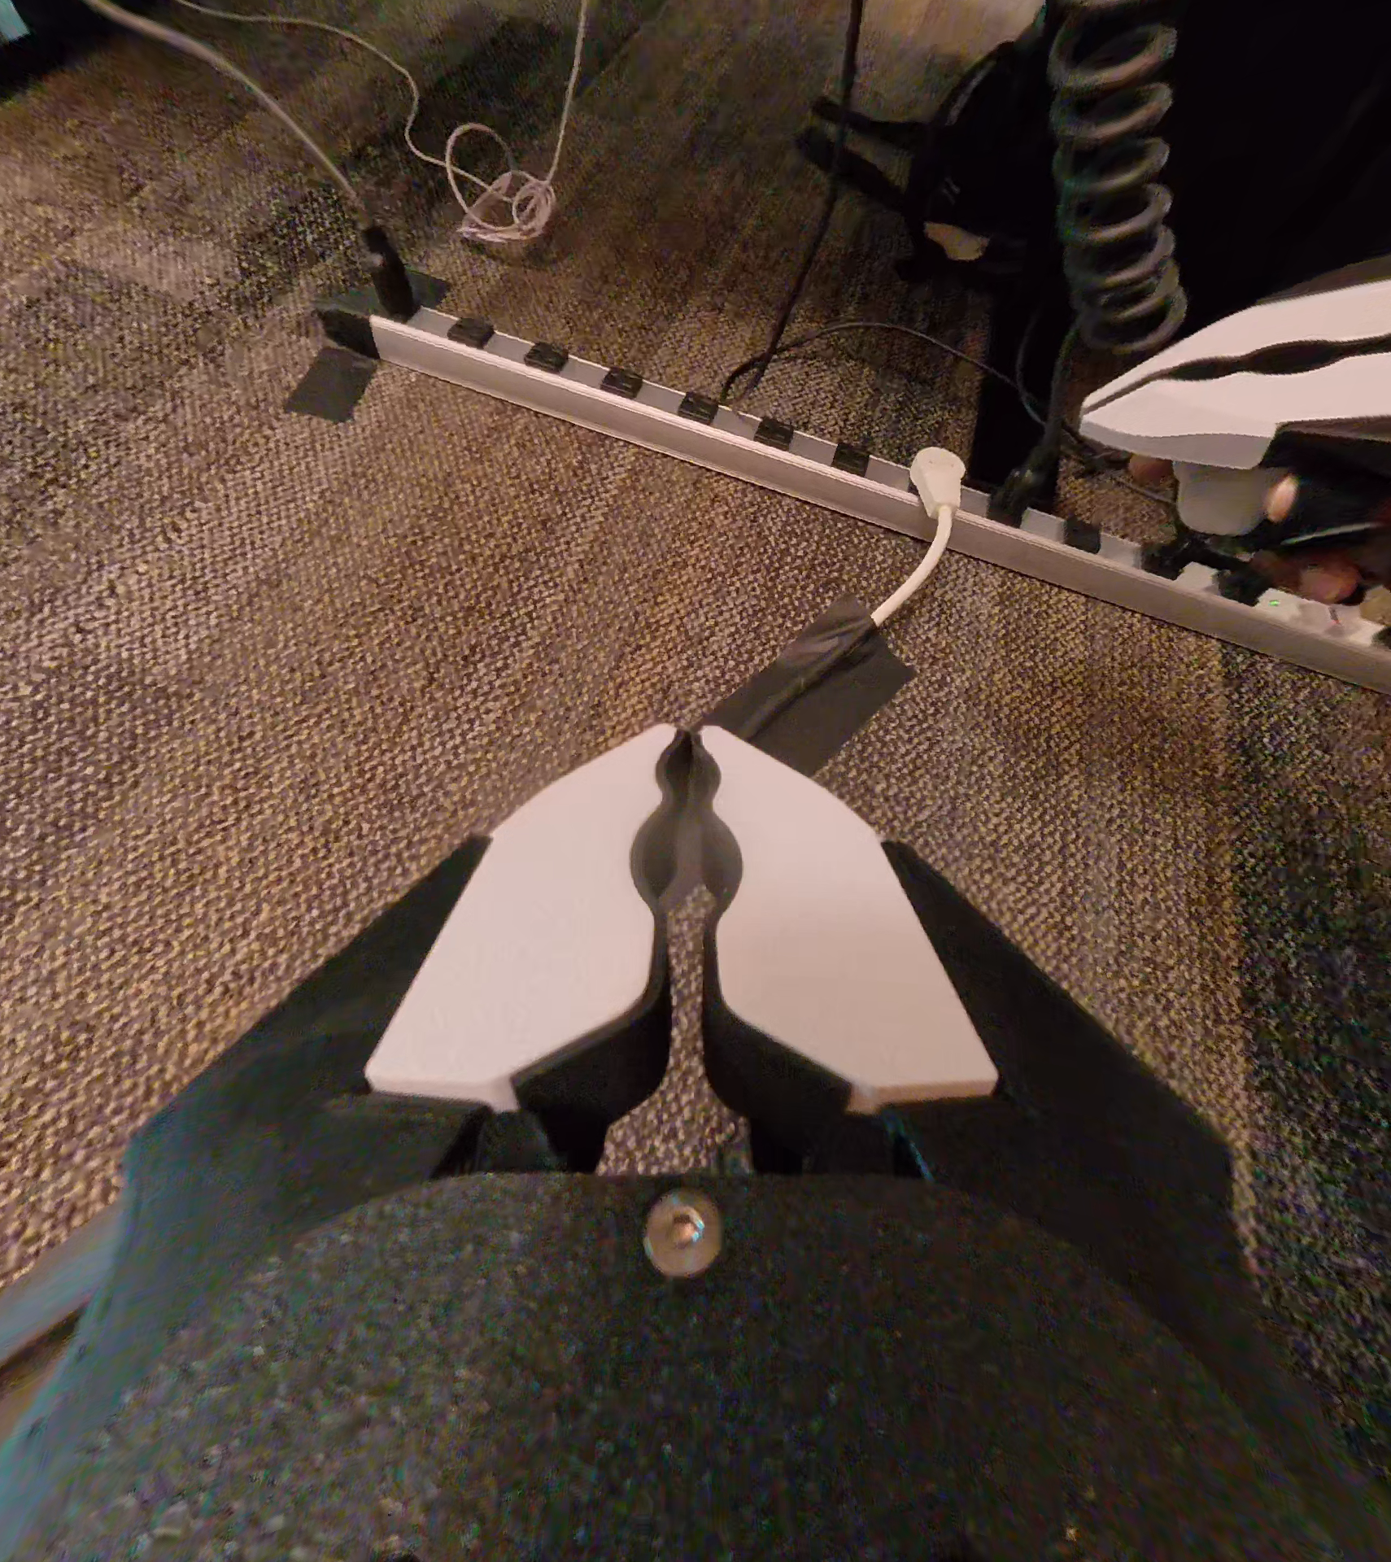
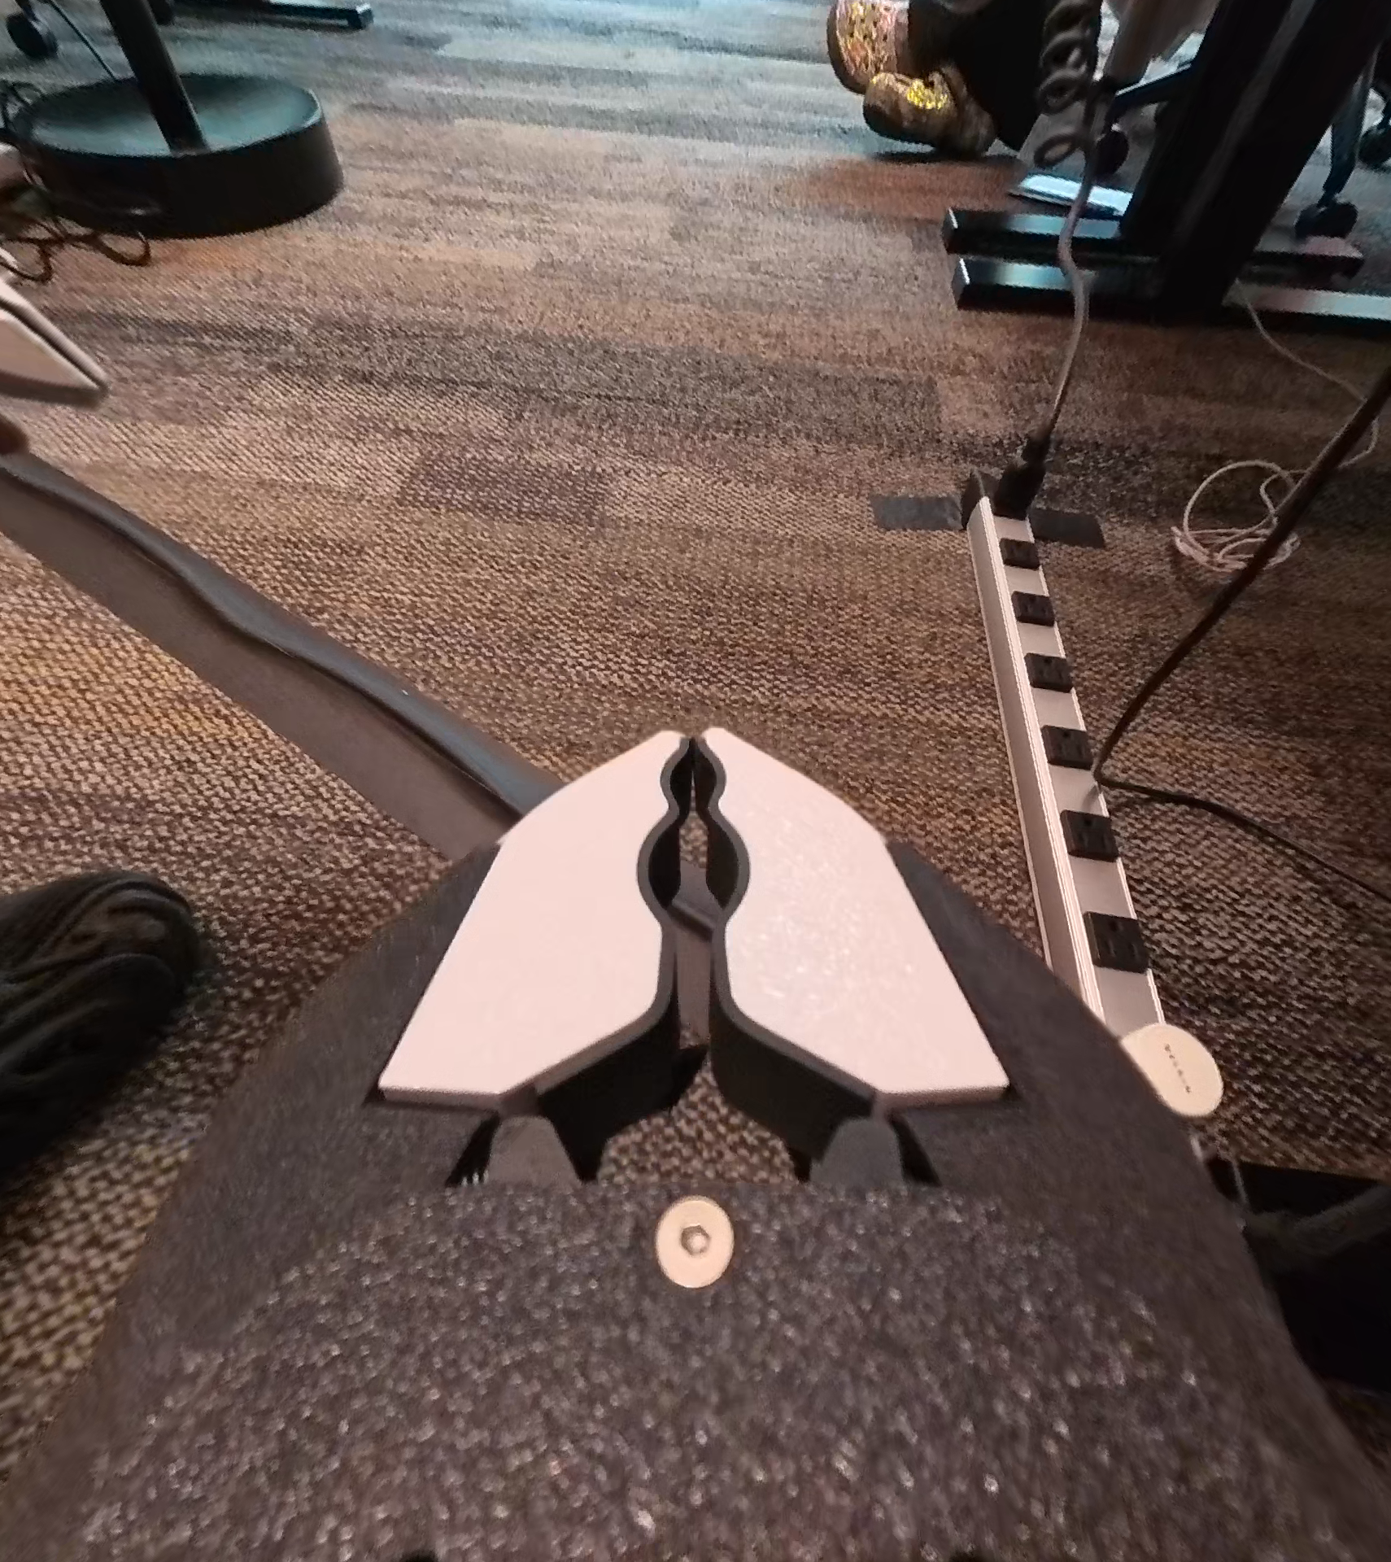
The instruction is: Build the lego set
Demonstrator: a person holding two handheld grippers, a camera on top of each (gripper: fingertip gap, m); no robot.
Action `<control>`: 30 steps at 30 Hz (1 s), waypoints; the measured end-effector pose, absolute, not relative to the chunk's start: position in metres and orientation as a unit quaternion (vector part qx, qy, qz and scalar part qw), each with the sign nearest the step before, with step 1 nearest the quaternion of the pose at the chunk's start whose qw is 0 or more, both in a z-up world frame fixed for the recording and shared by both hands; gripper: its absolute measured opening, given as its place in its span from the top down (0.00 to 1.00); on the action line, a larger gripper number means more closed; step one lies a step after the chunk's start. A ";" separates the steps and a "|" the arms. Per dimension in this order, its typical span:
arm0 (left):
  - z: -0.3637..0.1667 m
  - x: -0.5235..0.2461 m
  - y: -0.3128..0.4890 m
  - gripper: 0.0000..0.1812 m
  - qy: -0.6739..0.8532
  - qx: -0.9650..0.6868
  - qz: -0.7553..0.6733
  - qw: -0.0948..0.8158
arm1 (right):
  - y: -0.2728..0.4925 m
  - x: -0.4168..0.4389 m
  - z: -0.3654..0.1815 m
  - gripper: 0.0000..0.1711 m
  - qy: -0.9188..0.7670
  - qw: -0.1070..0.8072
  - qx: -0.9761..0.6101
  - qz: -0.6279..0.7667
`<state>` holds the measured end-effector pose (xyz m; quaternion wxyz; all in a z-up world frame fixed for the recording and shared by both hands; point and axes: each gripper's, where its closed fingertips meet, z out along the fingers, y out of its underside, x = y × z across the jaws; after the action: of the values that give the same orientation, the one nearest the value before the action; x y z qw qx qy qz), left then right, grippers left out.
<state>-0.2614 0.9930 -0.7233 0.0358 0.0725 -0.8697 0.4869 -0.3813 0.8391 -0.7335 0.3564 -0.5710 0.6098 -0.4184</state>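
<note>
No lego parts show in either view. My left gripper (image 1: 693, 734) is shut with its white fingertips touching and nothing between them; it points down at brown carpet (image 1: 337, 676). My right gripper (image 2: 695, 737) is also shut and bare, held low over the carpet (image 2: 591, 507). The right gripper also shows in the left wrist view (image 1: 1098, 414) at the right edge, held in a hand. The left gripper shows at the left edge of the right wrist view (image 2: 75, 380).
A long silver power strip (image 1: 760, 439) lies on the carpet, also in the right wrist view (image 2: 1047, 718), with a white plug (image 1: 937, 473) and taped cable (image 1: 810, 685). A black round stand base (image 2: 177, 152), desk legs (image 2: 1182, 211), a dark shoe (image 2: 41, 997) and a floor cable cover (image 2: 253, 642) lie around. Tip to tip, the grippers are about 20 centimetres apart.
</note>
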 end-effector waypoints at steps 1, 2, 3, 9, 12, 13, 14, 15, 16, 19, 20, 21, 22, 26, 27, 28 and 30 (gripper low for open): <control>-0.722 -0.263 0.989 1.00 -0.872 0.069 0.484 0.033 | 0.840 -0.380 -0.728 1.00 0.608 0.357 -0.571 -0.421; -0.721 -0.263 0.985 1.00 -0.876 0.062 0.478 0.026 | 0.841 -0.378 -0.721 1.00 0.605 0.359 -0.570 -0.423; -0.721 -0.263 0.981 1.00 -0.884 0.050 0.465 0.018 | 0.842 -0.375 -0.712 1.00 0.602 0.363 -0.570 -0.426; -0.675 -0.243 0.929 1.00 -0.881 -0.020 0.471 -0.039 | 0.855 -0.344 -0.631 1.00 0.571 0.392 -0.571 -0.440; -0.630 -0.226 0.903 1.00 -0.862 -0.031 0.505 -0.043 | 0.860 -0.321 -0.591 1.00 0.567 0.390 -0.576 -0.441; -0.612 -0.221 0.898 1.00 -0.854 -0.035 0.517 -0.043 | 0.860 -0.313 -0.580 1.00 0.571 0.390 -0.574 -0.439; -0.595 -0.215 0.894 1.00 -0.847 -0.033 0.529 -0.046 | 0.860 -0.306 -0.569 1.00 0.576 0.389 -0.570 -0.438; -0.579 -0.209 0.893 1.00 -0.841 -0.027 0.539 -0.047 | 0.859 -0.299 -0.560 1.00 0.583 0.387 -0.566 -0.436; -0.565 -0.205 0.893 1.00 -0.837 -0.022 0.545 -0.043 | 0.858 -0.292 -0.553 1.00 0.591 0.385 -0.562 -0.433; -0.539 -0.197 0.906 1.00 -0.833 0.000 0.552 -0.022 | 0.860 -0.278 -0.538 1.00 0.617 0.379 -0.554 -0.410; -0.533 -0.196 0.914 1.00 -0.833 0.012 0.552 -0.010 | 0.861 -0.275 -0.534 1.00 0.625 0.377 -0.552 -0.403; -0.529 -0.197 0.922 1.00 -0.834 0.025 0.551 0.005 | 0.863 -0.273 -0.531 1.00 0.634 0.372 -0.551 -0.395; -0.525 -0.199 0.932 1.00 -0.836 0.038 0.546 0.019 | 0.866 -0.271 -0.529 1.00 0.642 0.366 -0.553 -0.385; -0.516 -0.215 0.976 1.00 -0.857 0.102 0.501 0.063 | 0.886 -0.279 -0.526 1.00 0.673 0.334 -0.569 -0.335; -0.512 -0.221 0.986 1.00 -0.861 0.121 0.488 0.074 | 0.893 -0.283 -0.524 1.00 0.679 0.325 -0.575 -0.321; -0.506 -0.229 0.996 1.00 -0.865 0.139 0.474 0.087 | 0.900 -0.289 -0.522 1.00 0.685 0.315 -0.582 -0.304; -0.485 -0.243 1.010 1.00 -0.871 0.164 0.451 0.104 | 0.916 -0.300 -0.510 1.00 0.696 0.298 -0.594 -0.274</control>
<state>-0.2430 1.0103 -0.4852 0.1038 0.1643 -0.8710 0.4512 -0.2999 0.9162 -0.5099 0.2978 -0.5935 0.6956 -0.2742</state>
